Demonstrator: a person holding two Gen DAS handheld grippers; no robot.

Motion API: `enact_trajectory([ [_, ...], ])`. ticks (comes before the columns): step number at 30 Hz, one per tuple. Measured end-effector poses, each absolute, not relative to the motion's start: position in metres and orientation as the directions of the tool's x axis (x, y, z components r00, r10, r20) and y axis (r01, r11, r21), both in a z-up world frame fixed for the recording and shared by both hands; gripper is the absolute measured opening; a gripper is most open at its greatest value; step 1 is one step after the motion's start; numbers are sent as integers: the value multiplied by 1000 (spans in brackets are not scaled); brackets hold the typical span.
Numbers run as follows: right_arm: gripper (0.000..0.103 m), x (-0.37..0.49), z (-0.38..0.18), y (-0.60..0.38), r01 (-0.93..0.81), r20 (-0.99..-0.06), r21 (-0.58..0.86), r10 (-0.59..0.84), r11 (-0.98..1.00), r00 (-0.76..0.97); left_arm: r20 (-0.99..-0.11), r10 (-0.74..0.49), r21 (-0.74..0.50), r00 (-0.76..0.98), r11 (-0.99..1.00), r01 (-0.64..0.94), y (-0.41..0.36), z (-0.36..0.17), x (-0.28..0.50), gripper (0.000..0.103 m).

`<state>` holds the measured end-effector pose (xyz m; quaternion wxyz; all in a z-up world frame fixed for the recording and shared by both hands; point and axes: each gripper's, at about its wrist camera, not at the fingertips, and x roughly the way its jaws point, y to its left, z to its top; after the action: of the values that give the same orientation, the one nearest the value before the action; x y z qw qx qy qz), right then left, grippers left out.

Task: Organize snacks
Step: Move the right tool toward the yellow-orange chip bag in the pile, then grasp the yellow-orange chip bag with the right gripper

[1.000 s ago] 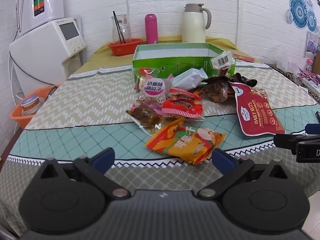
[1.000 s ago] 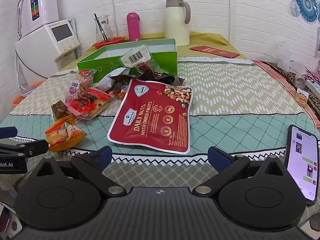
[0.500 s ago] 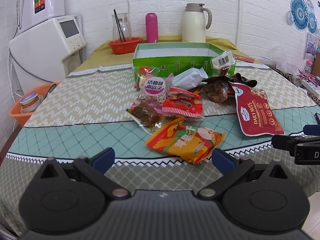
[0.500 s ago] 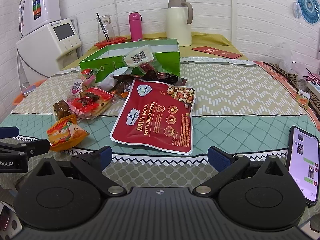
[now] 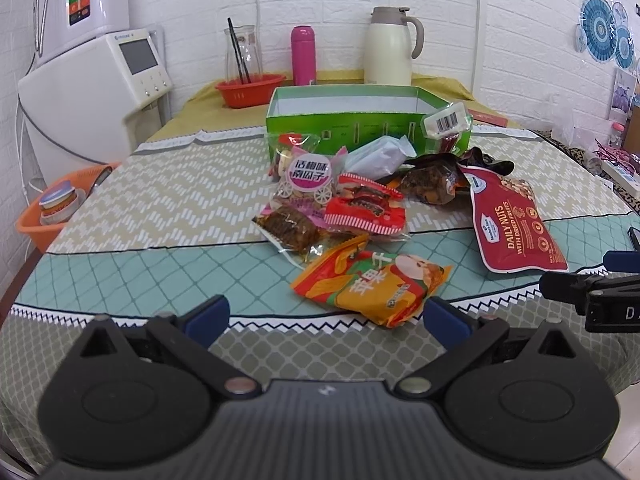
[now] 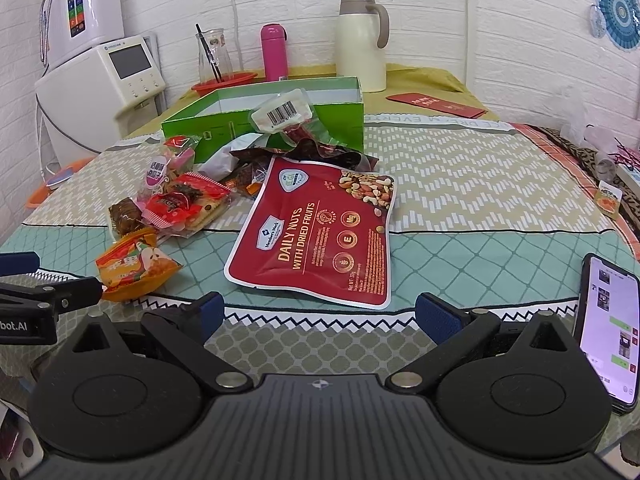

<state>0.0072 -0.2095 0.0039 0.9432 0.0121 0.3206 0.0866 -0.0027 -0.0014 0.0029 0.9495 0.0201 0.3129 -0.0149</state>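
A pile of snack packs lies on the patterned tablecloth in front of an open green box (image 5: 360, 120) (image 6: 276, 120). Nearest my left gripper (image 5: 326, 320) is an orange dried-fruit pack (image 5: 372, 282) (image 6: 134, 266). A red Daily Nuts pouch (image 6: 320, 240) (image 5: 512, 224) lies just beyond my right gripper (image 6: 320, 318). Behind them are a red candy pack (image 5: 366, 210), a brown snack pack (image 5: 290, 228) and a barcoded pack (image 5: 446, 120) leaning on the box. Both grippers are open, empty and hover at the table's near edge.
A phone (image 6: 610, 332) lies at the near right edge. Behind the box stand a cream jug (image 5: 390, 48), a pink bottle (image 5: 303, 56) and a red bowl (image 5: 250, 90). A white dispenser (image 5: 96, 92) and an orange basket (image 5: 60, 210) are at the left.
Both grippers have drifted slightly forward toward the snacks. Their jaws stay open and nothing on the table has moved.
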Motion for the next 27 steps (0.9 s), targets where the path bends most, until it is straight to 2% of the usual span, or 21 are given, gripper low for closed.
enact_trajectory([
  [22,103,12,3,-205,-165,-602,72,175,984,779,-596,-30,14,802,999,48,0,1,0,103],
  [24,103,12,3,-206,-170,-597,77,182,982,781,-591,-67,-15,804,997,73,6,2,0,103],
  [27,103,12,5,-212,-207,-561,114,235,972,793,-587,-137,-133,798,988,72,31,5,5,103],
])
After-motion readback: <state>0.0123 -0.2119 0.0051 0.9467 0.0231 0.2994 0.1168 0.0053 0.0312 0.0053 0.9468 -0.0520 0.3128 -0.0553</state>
